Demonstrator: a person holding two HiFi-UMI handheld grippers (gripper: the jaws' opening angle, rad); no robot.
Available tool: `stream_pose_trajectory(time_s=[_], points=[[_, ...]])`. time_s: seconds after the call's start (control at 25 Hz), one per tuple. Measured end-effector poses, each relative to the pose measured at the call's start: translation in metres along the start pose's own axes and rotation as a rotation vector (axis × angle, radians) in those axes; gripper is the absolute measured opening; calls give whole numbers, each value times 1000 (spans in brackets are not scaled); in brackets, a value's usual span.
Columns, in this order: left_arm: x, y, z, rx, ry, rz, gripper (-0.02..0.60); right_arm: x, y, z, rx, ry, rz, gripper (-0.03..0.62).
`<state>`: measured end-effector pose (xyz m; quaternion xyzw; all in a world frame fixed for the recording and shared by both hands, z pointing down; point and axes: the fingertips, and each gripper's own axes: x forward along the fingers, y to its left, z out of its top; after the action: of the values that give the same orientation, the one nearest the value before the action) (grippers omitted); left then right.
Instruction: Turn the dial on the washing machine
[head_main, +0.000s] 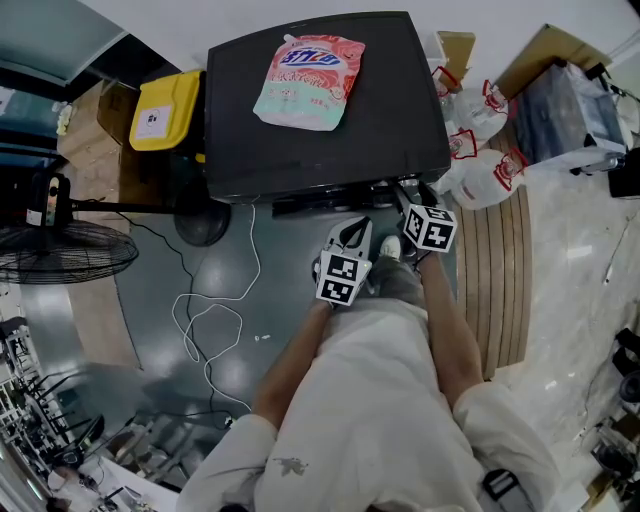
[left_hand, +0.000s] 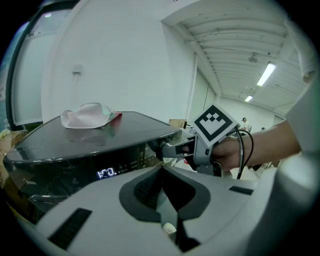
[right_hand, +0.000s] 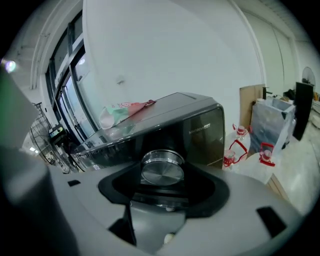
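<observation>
A dark washing machine (head_main: 400, 110) stands in front of me, with a pink detergent pouch (head_main: 308, 82) lying on its lid. Its silver dial (right_hand: 162, 169) sits on the front panel, square between the jaws of my right gripper (right_hand: 161, 187), which are closed around it. In the left gripper view, the right gripper (left_hand: 172, 148) reaches the panel's right part, beside the lit display (left_hand: 106, 173). My left gripper (head_main: 350, 238) hangs shut and holds nothing, a little back from the machine's front.
A yellow bin (head_main: 165, 110) stands left of the machine and a floor fan (head_main: 60, 250) further left. A white cable (head_main: 215, 320) loops over the grey floor. White bags with red handles (head_main: 480, 150) and a slatted wooden platform (head_main: 495, 270) lie to the right.
</observation>
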<state>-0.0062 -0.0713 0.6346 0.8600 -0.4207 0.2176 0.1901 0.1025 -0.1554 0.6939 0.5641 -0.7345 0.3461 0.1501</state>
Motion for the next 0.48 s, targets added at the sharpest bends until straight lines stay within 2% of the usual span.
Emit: stream_pose_trajectory(time_s=[0.24,0.48], points=[[0,0,0,2,-1,2,12,0,-1,0,95,-13,35,276],[0,-1,0,3,-2,0,13,0,-1,0,105,-18,41,276]])
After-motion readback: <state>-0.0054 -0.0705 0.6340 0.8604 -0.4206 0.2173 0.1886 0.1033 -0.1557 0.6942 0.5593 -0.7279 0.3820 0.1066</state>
